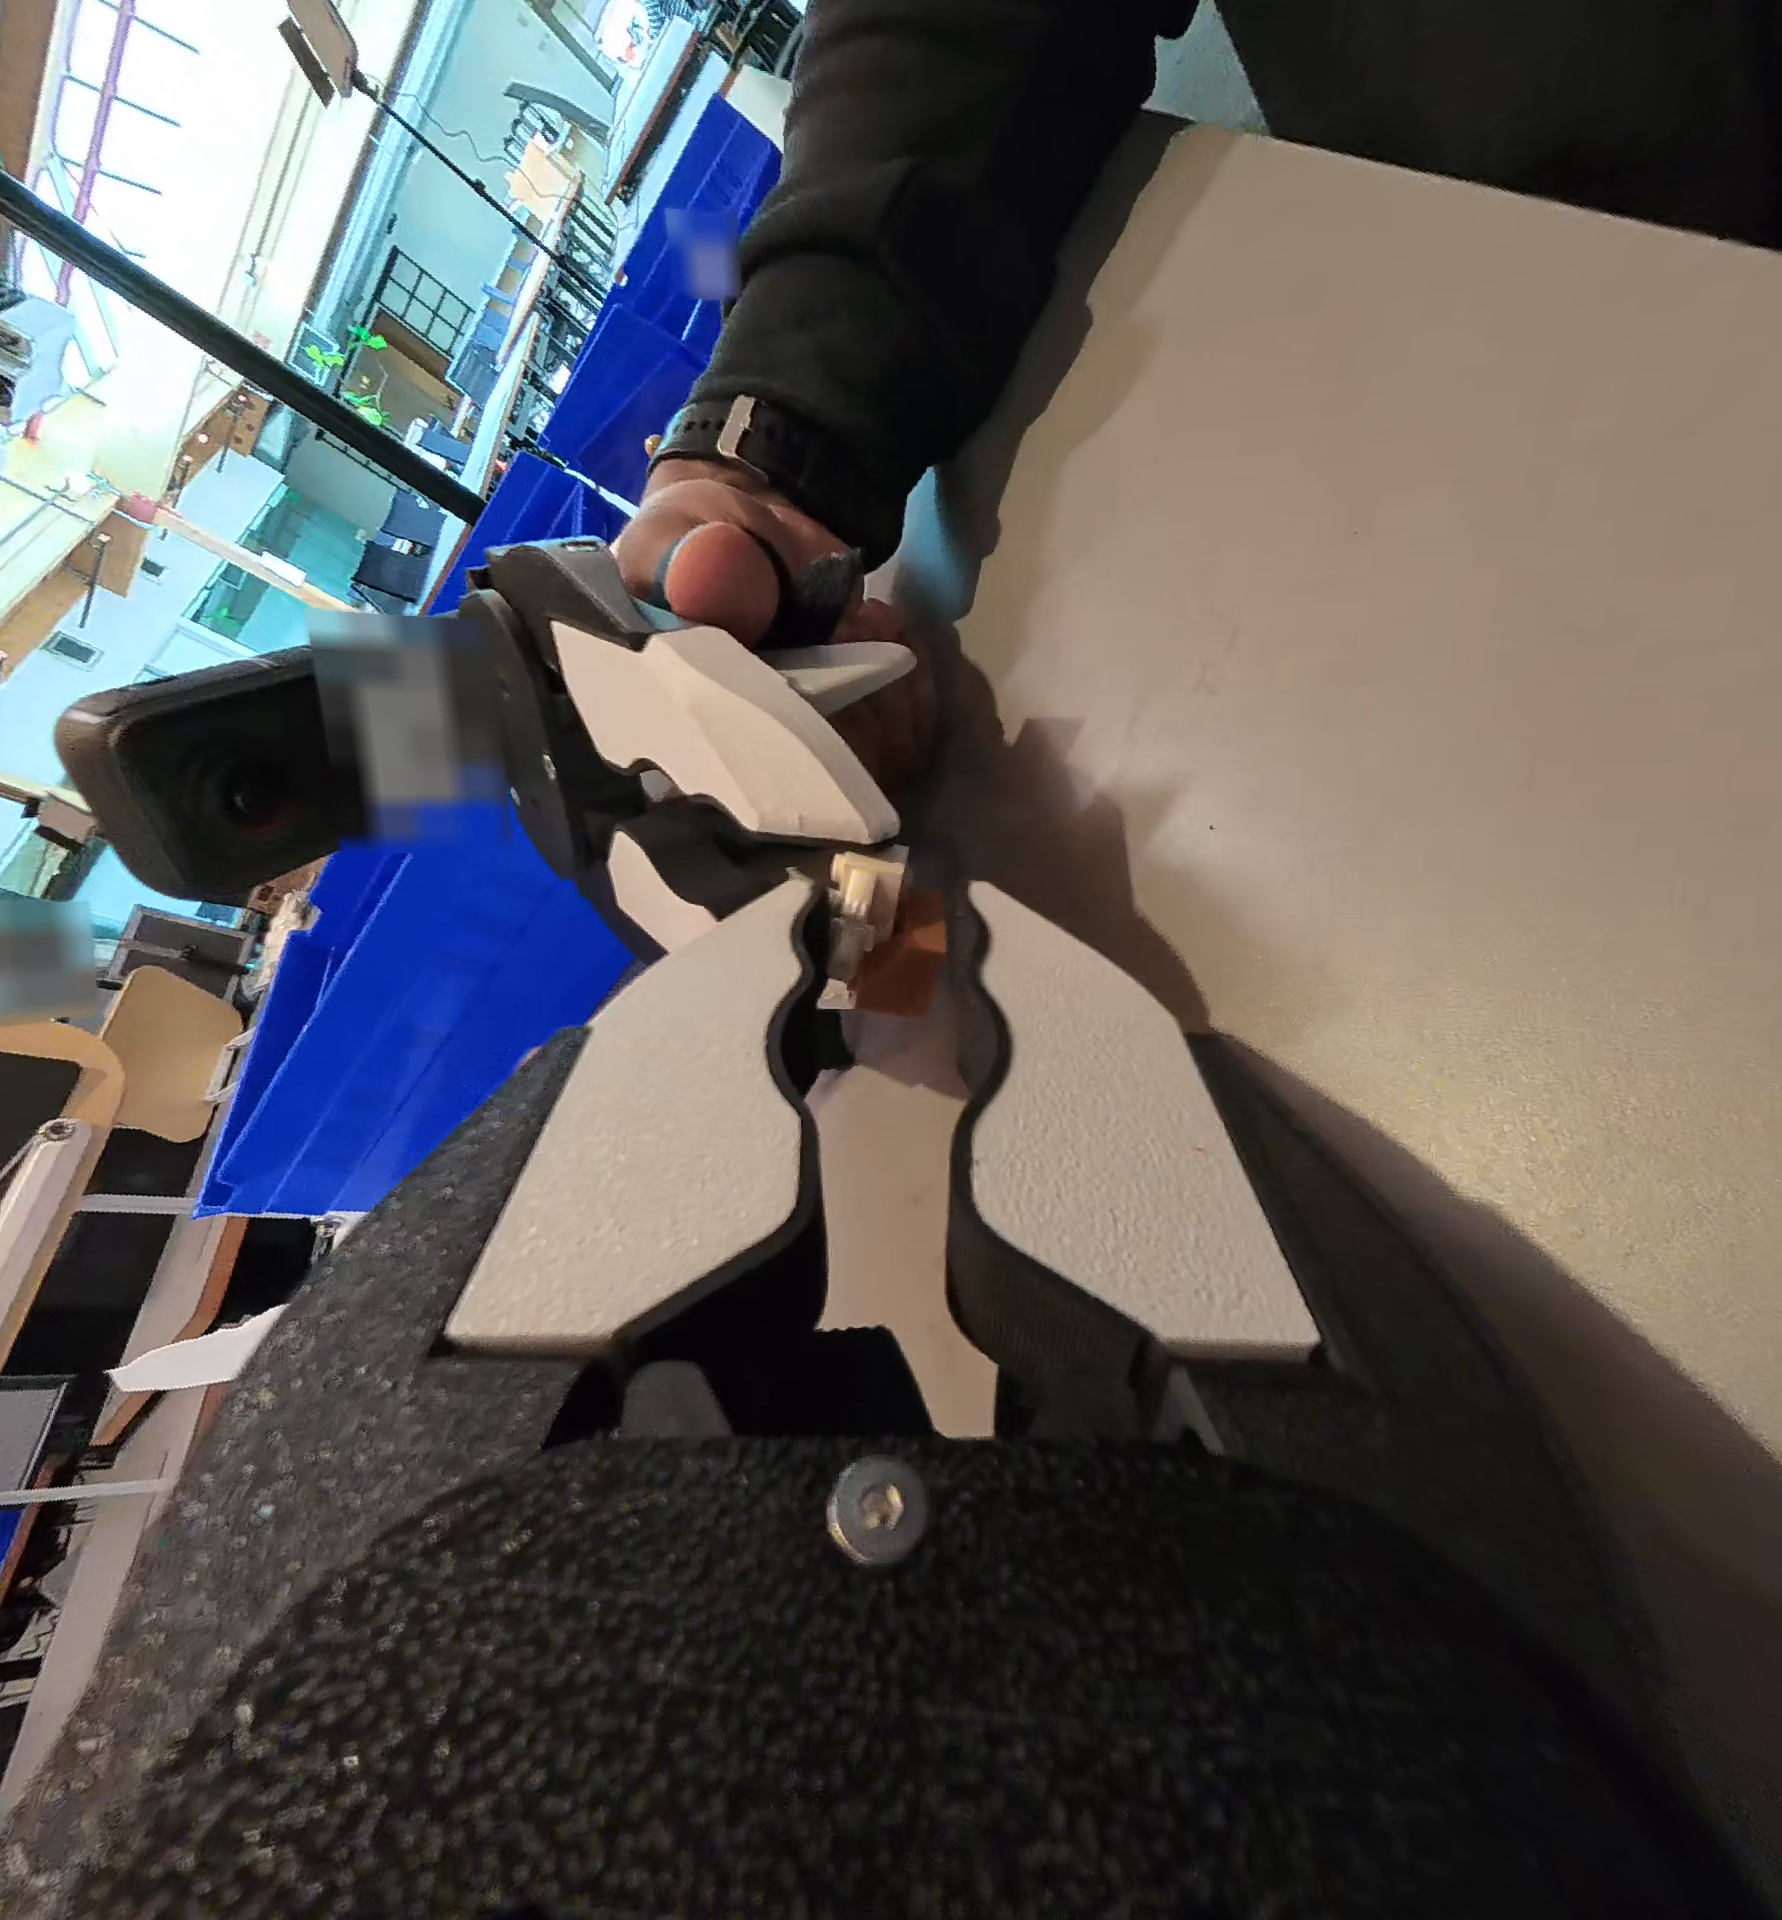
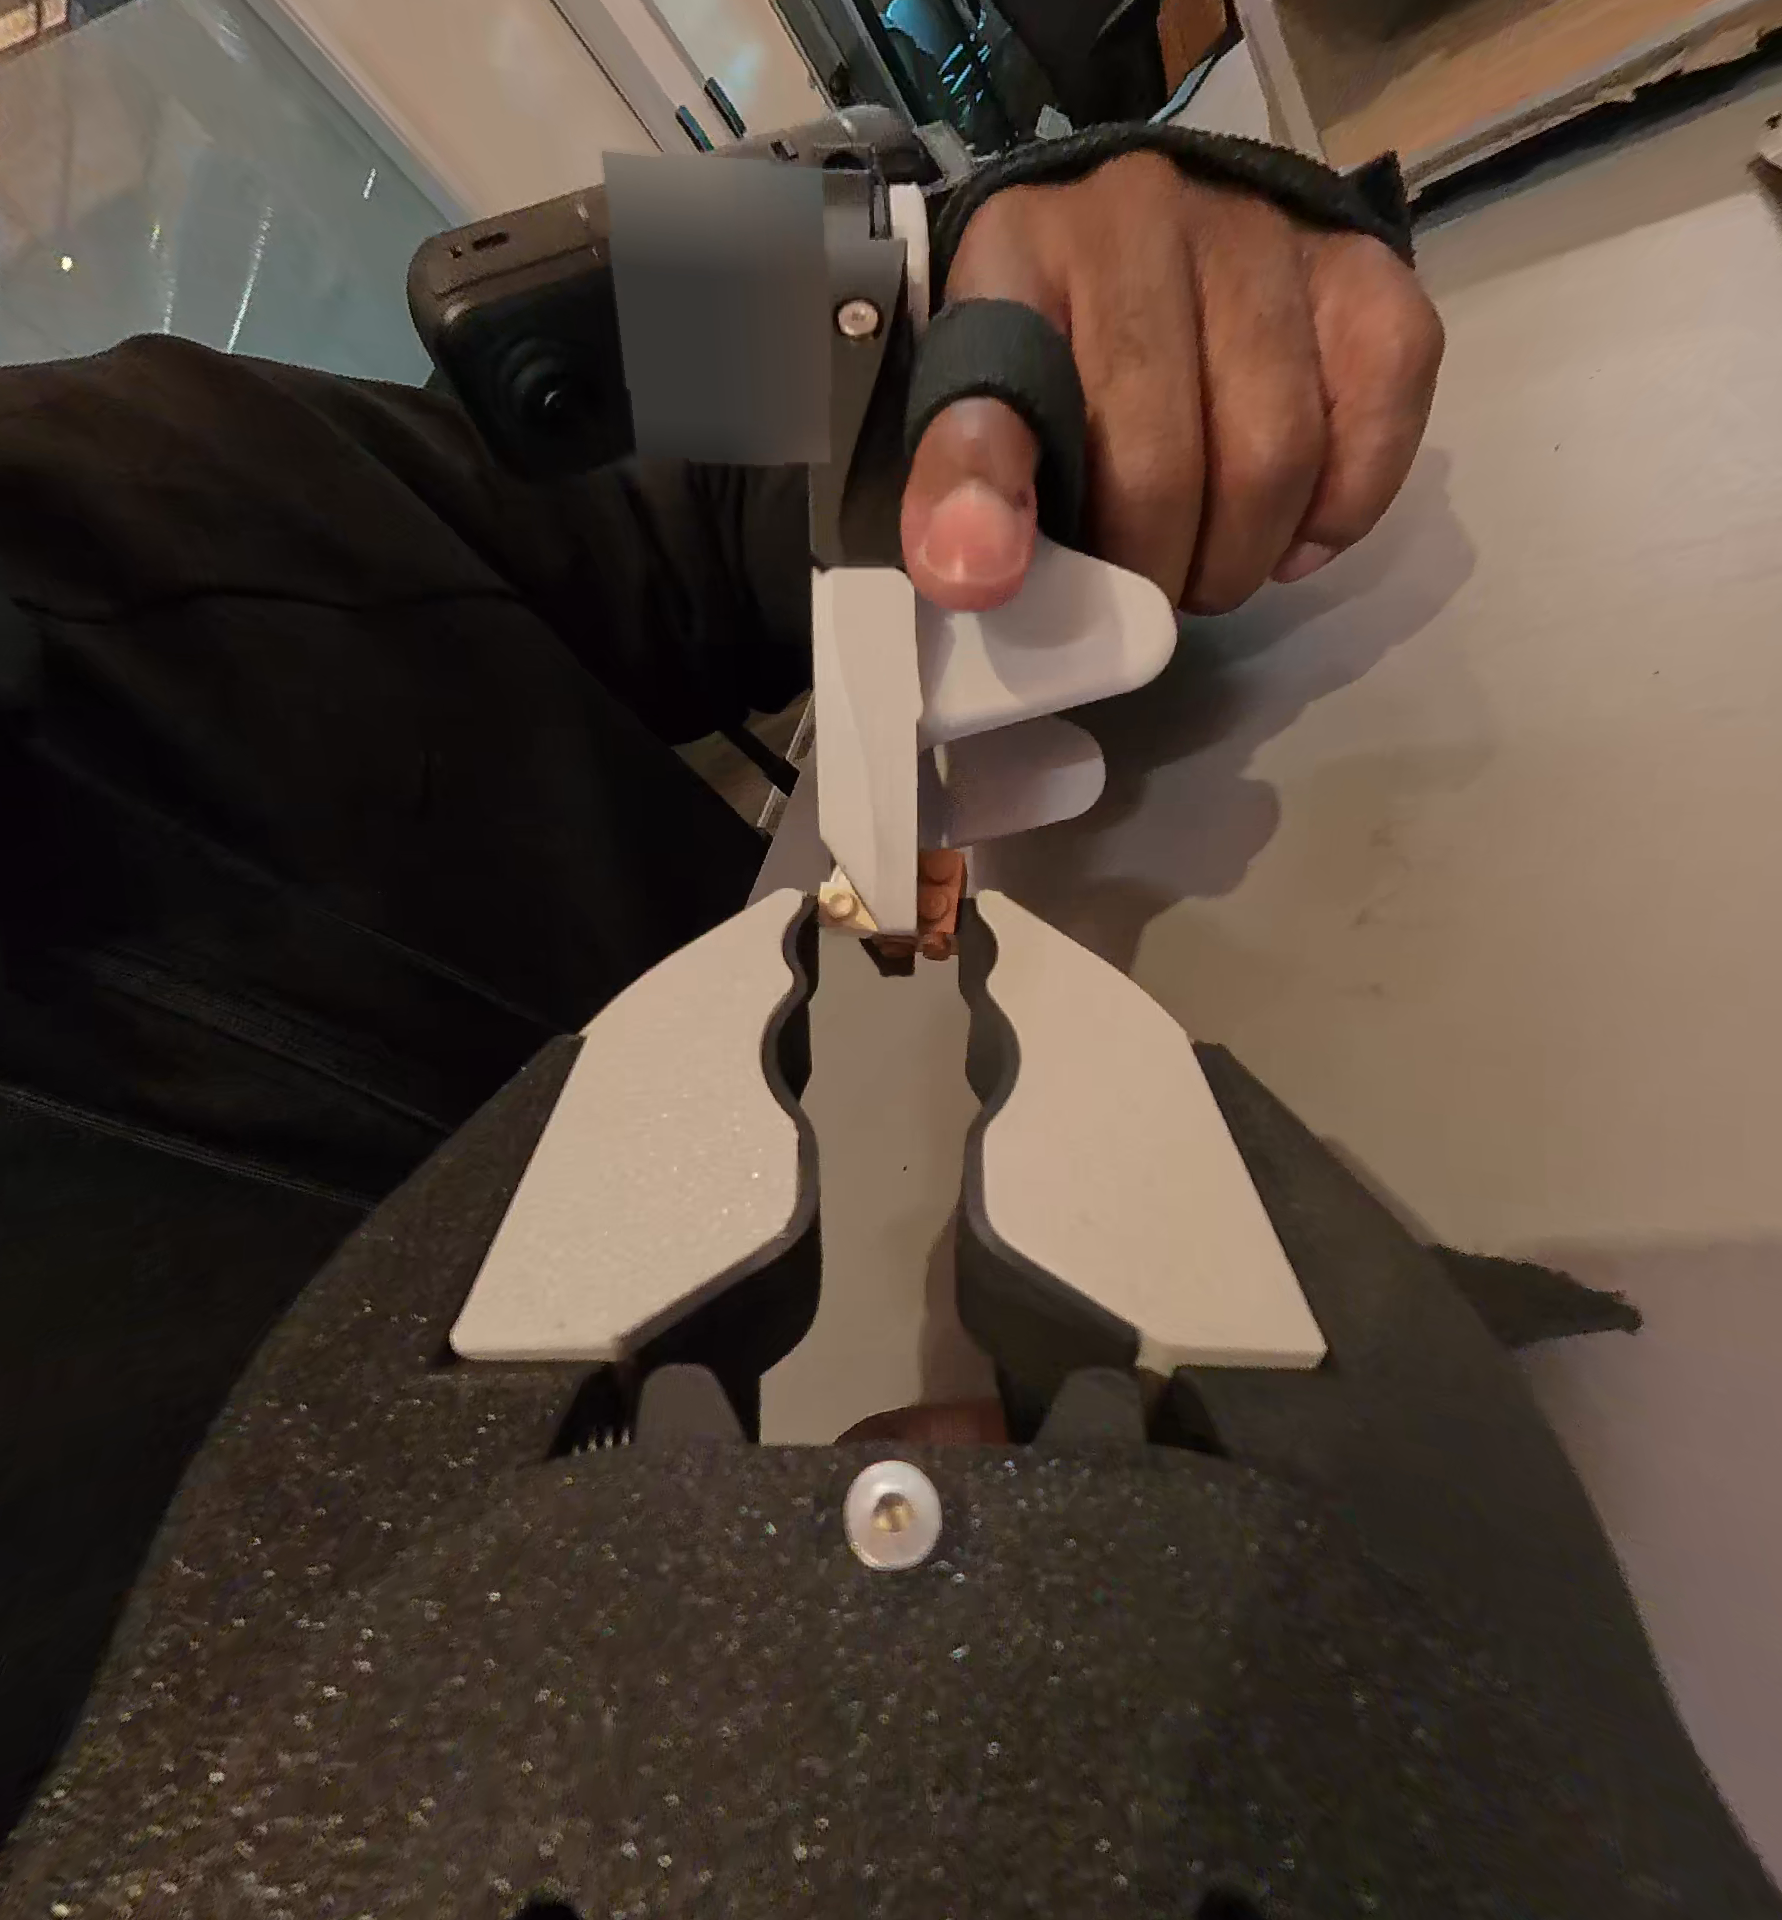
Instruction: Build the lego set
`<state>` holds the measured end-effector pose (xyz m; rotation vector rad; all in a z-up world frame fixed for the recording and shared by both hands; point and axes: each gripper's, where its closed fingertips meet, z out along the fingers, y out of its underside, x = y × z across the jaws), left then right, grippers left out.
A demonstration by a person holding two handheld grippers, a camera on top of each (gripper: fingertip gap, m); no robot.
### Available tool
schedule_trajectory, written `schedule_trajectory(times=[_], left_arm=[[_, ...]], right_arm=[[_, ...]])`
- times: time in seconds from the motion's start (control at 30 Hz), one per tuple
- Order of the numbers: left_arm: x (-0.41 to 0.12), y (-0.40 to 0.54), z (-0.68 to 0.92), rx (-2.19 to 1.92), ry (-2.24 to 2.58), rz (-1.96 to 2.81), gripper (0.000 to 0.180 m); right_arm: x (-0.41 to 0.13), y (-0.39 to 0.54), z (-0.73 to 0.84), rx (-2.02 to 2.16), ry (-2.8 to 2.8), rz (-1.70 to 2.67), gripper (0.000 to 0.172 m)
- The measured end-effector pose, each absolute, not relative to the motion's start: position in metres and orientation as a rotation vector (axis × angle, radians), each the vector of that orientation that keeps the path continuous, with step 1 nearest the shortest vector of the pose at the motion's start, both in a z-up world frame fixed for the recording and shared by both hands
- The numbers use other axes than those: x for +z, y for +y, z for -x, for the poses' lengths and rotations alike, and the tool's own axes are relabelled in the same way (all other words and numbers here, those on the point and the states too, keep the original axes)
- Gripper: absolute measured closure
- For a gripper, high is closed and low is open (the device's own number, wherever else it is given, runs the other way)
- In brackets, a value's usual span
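Your left gripper (image 1: 887, 935) and right gripper (image 2: 892, 930) meet tip to tip above the pale table (image 1: 1489, 727), both narrowly closed on one small brick cluster: a brown brick (image 1: 908, 961) joined to a cream brick (image 1: 856, 883). No readable writing shows.

Each camera sits just behind its own tool, looking forward along the two fingers, very close. The left view is rolled sideways, with the table (image 1: 1438, 623) on its right. The right view looks level over the table (image 2: 1489, 935). They face each other and share the small brick assembly (image 1: 892, 951) (image 2: 944, 904) between the fingertips.
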<state>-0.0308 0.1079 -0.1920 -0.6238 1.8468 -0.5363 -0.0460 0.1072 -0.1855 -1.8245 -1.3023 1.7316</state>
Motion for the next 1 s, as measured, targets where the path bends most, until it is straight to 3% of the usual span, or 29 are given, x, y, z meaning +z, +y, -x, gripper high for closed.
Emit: schedule_trajectory(times=[0.67,0.83,1.0], left_arm=[[-0.186,0.104,0.032,-0.691,1.829,0.694,0.162],[-0.178,0.125,0.032,-0.846,1.698,0.888,0.162],[-0.172,0.141,0.037,-1.053,1.581,1.057,0.162]], right_arm=[[-0.178,0.105,0.048,1.751,-1.287,1.776,0.146],[-0.187,0.119,0.044,1.57,-1.29,1.786,0.126],[-0.183,0.138,0.041,1.309,-1.241,1.701,0.136]])
